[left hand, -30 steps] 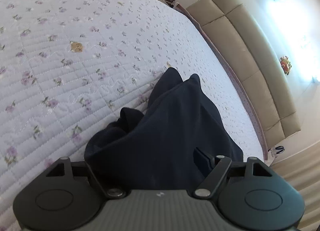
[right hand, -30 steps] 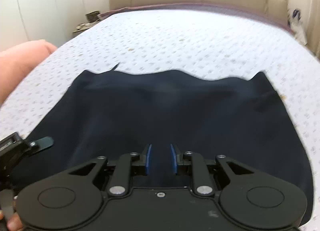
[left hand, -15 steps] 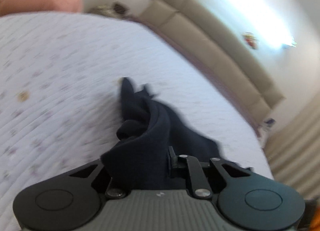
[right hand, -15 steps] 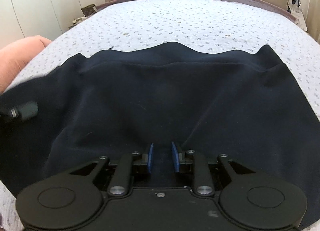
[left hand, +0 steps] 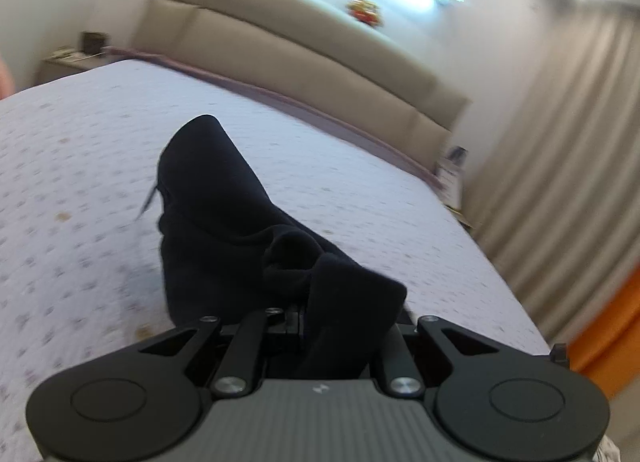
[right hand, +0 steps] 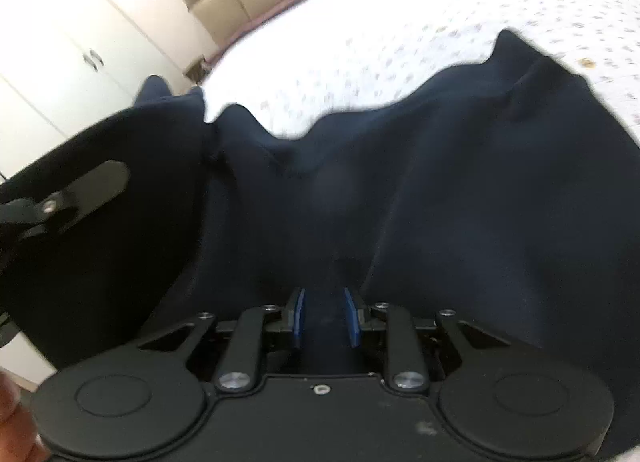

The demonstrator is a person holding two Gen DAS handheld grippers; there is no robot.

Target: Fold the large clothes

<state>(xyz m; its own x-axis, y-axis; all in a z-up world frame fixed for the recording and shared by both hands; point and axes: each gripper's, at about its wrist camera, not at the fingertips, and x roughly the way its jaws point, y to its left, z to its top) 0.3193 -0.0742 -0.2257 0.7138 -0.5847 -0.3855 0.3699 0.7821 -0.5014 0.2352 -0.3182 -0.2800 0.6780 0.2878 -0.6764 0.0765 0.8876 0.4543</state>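
Observation:
A large dark navy garment (right hand: 460, 190) is lifted off the floral bedspread (right hand: 400, 30). My right gripper (right hand: 323, 316) is shut on its near edge, cloth pinched between the blue pads (right hand: 298, 316). In the left wrist view my left gripper (left hand: 320, 322) is shut on a bunched fold of the same garment (left hand: 216, 198), which hangs down to the bed (left hand: 80, 182). The left gripper's fingers are hidden by the cloth. The left gripper also shows at the left edge of the right wrist view (right hand: 80, 190).
A beige padded headboard (left hand: 300, 50) runs along the far side of the bed. A nightstand (left hand: 76, 56) with small items stands at the far left. Curtains (left hand: 560, 166) hang on the right. White wardrobe doors (right hand: 60, 74) stand to the left.
Both grippers have lifted the garment off the bed. The left gripper swung up and turned toward the headboard. The garment's left side now folds inward toward the right gripper.

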